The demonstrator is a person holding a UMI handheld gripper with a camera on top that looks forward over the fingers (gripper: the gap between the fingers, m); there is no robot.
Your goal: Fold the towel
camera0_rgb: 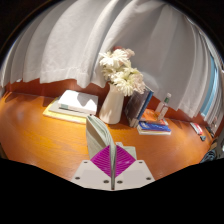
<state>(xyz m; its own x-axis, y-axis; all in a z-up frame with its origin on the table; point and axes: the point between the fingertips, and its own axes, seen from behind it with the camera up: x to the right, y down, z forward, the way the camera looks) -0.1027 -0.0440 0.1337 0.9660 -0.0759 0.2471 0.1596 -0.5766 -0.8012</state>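
My gripper (pixel 112 152) is shut, its two magenta pads pressed together. A pale grey-green strip of towel (pixel 96 133) is pinched between the fingers and stands up from the fingertips, leaning a little to the left. The rest of the towel is hidden below the fingers. The gripper is held above a brown wooden table (pixel 40 135).
Beyond the fingers stands a white vase (pixel 112 105) with white flowers (pixel 122 72). Books (pixel 153 127) lie to its right, and a white stack on a yellow board (pixel 75 102) lies to its left. Grey curtains (pixel 60 50) hang behind the table.
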